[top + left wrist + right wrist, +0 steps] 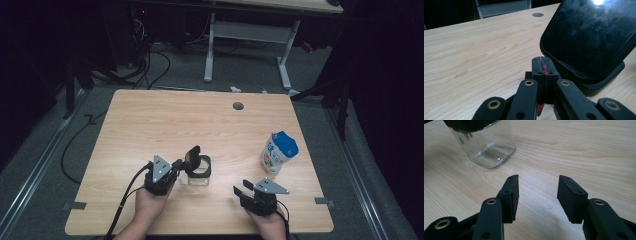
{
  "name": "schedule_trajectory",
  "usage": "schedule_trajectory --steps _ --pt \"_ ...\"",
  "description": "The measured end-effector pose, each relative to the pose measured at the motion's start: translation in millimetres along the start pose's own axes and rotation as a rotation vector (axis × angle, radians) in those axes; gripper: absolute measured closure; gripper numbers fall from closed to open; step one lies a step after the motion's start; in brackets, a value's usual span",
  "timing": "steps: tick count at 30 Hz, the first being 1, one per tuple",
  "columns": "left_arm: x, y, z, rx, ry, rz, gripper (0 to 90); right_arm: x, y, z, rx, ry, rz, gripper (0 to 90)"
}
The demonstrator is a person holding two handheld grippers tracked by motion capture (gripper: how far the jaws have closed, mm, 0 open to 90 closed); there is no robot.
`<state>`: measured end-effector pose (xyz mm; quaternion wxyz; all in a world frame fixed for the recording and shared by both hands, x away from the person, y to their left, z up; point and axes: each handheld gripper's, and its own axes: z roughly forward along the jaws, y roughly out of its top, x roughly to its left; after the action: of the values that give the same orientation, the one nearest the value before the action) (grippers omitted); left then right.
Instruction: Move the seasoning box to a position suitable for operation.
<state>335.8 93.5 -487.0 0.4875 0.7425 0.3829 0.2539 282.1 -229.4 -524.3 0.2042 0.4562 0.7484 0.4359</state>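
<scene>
A clear glass jar (198,176) with a black collar stands near the table's front middle. Its black flip lid (192,156) is raised upright. My left gripper (178,165) sits just left of the jar, jaws shut, tips right by the lid's hinge side. In the left gripper view the shut gripper (543,62) shows a red line between its pads, with the lid's dark inner face (589,37) close on the right. My right gripper (241,188) rests open to the jar's right; in its own view the gripper (538,180) has bare wood between its jaws and the jar (486,147) ahead on the left.
A white container with a blue top (278,152) stands at the right side of the wooden table (165,120). A round grey cable hole (238,106) lies near the far edge. Beyond the table are another desk's white legs and floor cables.
</scene>
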Motion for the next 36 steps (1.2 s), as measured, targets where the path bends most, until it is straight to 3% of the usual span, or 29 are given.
schedule_trajectory --steps 11,14,25,30,36 --pt "-2.5 4.1 1.2 -0.009 -0.009 0.007 90.0 2.4 -0.1 1.4 0.004 0.003 -0.004 52.4" --pt "-2.0 6.9 -0.4 -0.031 -0.011 -0.017 89.9 2.0 -0.3 0.7 0.002 0.004 0.003 52.4" --pt "-12.7 8.4 5.1 -0.022 -0.006 0.031 90.0 0.2 1.0 -2.0 -0.010 0.002 0.005 52.4" --pt "-12.6 7.0 5.8 -0.026 -0.008 0.025 90.0 1.5 1.1 -1.7 -0.008 0.003 -0.001 52.7" --pt "-12.4 6.7 5.2 -0.029 -0.008 0.023 90.0 6.5 4.8 -2.3 -0.025 -0.001 -0.013 59.1"
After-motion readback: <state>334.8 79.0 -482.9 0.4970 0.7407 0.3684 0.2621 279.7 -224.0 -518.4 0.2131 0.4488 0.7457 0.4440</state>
